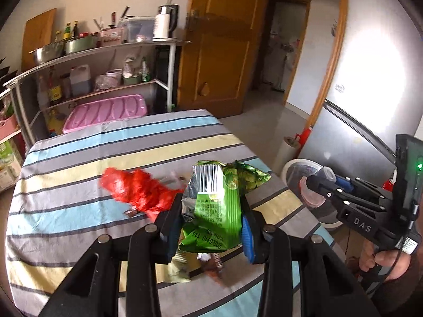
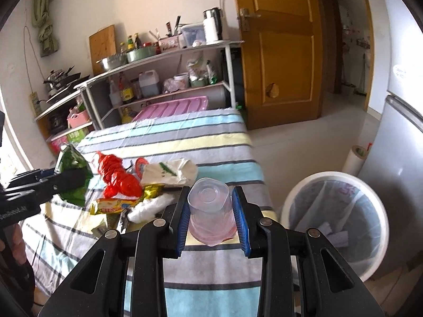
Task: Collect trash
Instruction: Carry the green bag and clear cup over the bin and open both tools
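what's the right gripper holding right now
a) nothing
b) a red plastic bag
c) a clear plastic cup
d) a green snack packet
c: the right gripper has its blue pads pressed on either side of a clear plastic cup, while the green snack packet sits in the left gripper.

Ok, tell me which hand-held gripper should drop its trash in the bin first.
Right. The right hand-held gripper, shut on the clear plastic cup, is beside the lined bin. The left hand-held gripper, holding the green snack bag, is further from it, over the striped table.
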`<state>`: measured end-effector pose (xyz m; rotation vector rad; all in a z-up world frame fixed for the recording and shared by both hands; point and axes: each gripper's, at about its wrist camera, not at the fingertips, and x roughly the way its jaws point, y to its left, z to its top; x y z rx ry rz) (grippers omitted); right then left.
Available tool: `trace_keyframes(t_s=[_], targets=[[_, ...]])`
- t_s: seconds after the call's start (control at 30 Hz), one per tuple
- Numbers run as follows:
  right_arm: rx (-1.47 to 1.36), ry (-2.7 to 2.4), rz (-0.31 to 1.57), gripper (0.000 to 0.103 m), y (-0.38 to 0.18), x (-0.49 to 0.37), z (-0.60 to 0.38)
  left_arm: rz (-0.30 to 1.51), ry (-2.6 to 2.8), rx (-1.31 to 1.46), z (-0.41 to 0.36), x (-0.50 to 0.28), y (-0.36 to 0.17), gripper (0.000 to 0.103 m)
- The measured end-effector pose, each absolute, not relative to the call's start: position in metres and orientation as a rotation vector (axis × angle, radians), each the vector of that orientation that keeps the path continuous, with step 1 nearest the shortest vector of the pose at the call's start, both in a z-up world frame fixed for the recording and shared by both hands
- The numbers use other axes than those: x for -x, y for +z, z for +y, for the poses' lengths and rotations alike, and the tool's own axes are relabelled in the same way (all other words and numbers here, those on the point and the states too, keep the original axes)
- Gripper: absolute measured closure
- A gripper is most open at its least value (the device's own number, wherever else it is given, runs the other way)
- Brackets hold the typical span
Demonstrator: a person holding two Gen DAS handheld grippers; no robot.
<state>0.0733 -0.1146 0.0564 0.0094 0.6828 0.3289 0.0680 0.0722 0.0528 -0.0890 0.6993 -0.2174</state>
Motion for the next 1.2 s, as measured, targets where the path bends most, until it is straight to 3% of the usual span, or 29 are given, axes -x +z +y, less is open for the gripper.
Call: trace_keyframes(t_s=[0.47, 1.2], targets=[[-0.027, 0.147, 0.648, 0.071, 0.069, -0.064, -0.191, 0.700, -0.421, 0.003, -0.030, -0.106, 0.055, 0.063], [-0.052, -0.068, 0.742, 0.070, 0.036, -0.085, -0.291, 0.872, -0.596, -0.079, -0.158, -0.164, -0.001, 0.063]])
